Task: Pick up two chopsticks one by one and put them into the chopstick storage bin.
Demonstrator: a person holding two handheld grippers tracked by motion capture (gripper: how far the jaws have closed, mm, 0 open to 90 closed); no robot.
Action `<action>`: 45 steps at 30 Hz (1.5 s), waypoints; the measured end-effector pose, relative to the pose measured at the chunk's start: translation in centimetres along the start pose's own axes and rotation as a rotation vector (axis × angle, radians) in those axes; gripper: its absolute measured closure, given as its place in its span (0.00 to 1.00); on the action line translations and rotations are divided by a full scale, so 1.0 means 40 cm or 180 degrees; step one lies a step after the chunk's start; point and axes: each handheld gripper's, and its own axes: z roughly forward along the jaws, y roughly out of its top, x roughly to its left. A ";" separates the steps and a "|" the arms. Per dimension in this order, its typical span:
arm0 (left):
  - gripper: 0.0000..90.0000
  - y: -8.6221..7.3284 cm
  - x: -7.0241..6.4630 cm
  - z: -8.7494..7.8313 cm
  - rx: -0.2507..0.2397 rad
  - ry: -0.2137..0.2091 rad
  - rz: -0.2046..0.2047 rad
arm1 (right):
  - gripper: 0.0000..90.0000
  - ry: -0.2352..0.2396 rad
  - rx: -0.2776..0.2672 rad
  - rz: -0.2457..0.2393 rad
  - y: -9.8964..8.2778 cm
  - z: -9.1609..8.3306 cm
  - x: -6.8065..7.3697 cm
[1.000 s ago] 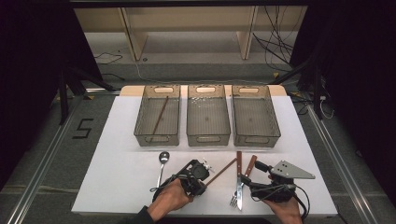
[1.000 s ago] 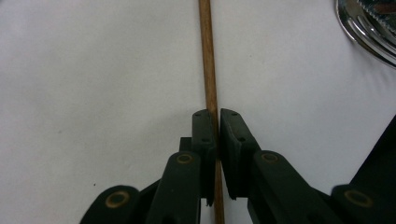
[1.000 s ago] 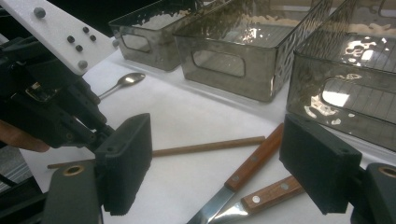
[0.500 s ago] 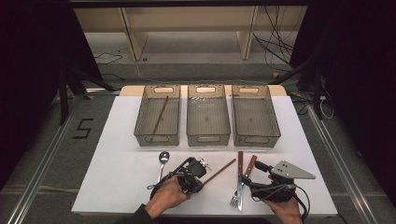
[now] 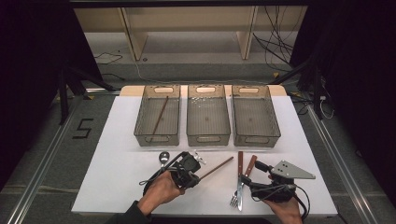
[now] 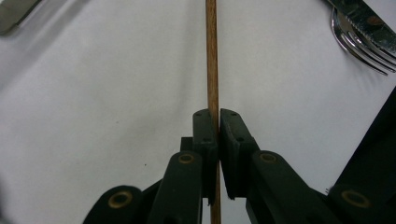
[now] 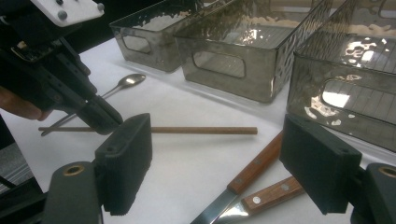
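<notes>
Left gripper (image 6: pixel 215 122) jaws clamped on wooden chopstick (image 5: pixel 215 167), lower centre of the high view over the worktop (image 5: pixel 116 168). Right gripper (image 7: pixel 217 161) jaws wide open, empty, lower right beside knives (image 7: pixel 254 168).

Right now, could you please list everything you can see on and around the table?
bins: three, smoky clear, in a row at the far side of the white table.
chopstick: one, brown, clamped in the left tool.
second chopstick: one, brown, in the left bin.
spoon: one, silver, left of the left tool.
knives: two, wooden handles, near the right tool.
fork: one, silver, beside the knives.
left tool: black, shut.
right tool: black, open.
</notes>
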 end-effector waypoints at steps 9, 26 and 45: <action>0.95 0.000 0.008 -0.033 -0.0127 0.0004 -0.0015 | 0.29 0.0000 -0.0001 0.0003 0.000 0.000 0.000; 0.95 0.014 0.056 -0.166 -0.0562 0.0139 -0.0082 | 0.29 -0.0004 -0.0002 0.0005 0.000 0.000 0.000; 0.95 0.052 0.281 -0.269 -0.0981 0.0558 -0.0647 | 0.29 -0.0003 -0.0010 0.0010 0.000 0.000 -0.002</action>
